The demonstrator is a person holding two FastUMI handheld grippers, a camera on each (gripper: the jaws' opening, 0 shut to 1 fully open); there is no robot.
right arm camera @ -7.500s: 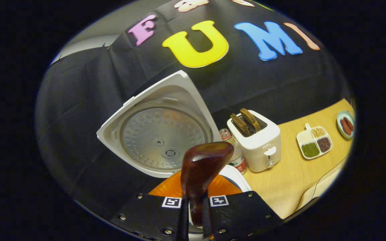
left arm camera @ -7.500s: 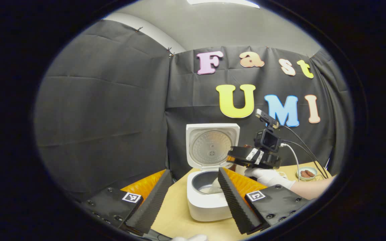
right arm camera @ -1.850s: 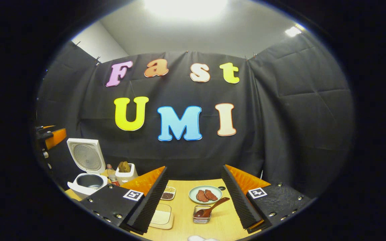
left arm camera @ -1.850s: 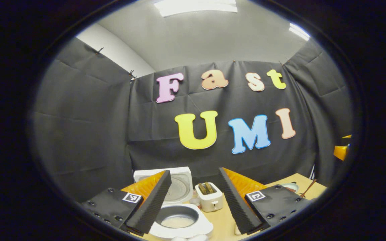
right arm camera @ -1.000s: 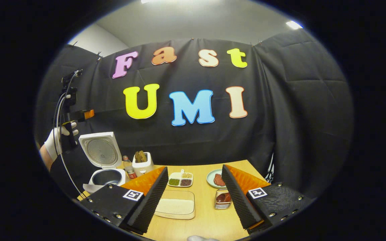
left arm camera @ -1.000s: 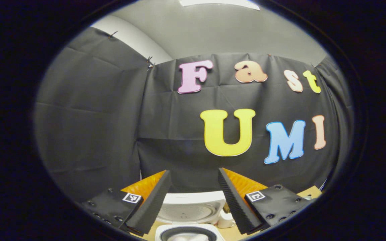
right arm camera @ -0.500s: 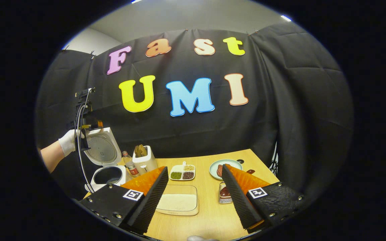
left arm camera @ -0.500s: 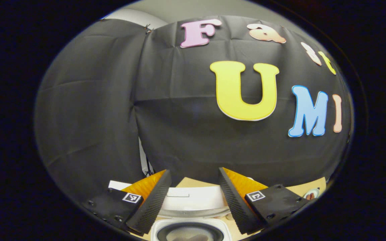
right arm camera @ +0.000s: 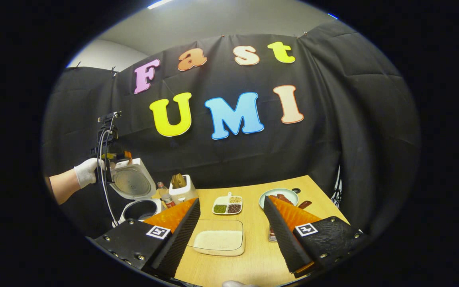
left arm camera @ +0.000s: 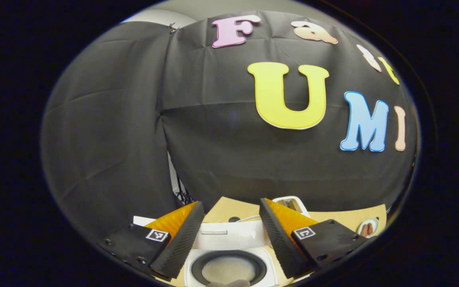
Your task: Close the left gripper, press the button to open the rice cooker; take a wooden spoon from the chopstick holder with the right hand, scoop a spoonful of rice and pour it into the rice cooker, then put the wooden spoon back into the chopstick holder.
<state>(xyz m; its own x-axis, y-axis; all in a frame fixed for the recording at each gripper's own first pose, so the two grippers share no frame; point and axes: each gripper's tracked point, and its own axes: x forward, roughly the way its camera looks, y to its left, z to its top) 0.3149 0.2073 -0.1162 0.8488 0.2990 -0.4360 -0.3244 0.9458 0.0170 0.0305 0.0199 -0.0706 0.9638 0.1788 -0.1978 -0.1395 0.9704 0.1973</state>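
1. Spoon's done. The right gripper [right arm camera: 229, 235] had the wooden spoon [right arm camera: 304, 204] clamped over the pot about 7 seconds back; now its jaws are wide apart with nothing in them, and a dark spoon end pokes up by the chopstick holder [right arm camera: 272, 235], which is mostly hidden behind the right finger. So I can't confirm how it sits in there.
2. There's pale stuff at the bottom of the rice cooker [left arm camera: 229, 267] pot in the left gripper view, so I'd guess the scoop landed.
3. The rice tray [right arm camera: 217, 241] sits on the counter [right arm camera: 253, 259] between the right gripper's fingers, with rice left in it.
4. Newest change: the left gripper [left arm camera: 229, 239] has moved in over the cooker in the last second. Jaws open, holding nothing, lid [left arm camera: 229, 233] right between the fingers. From the right gripper view, that gripper, in a gloved hand [right arm camera: 87, 170], is up at the raised lid's top edge and the lid has tipped forward.
5. My read: the listed steps look finished, and this is probably just closing up.
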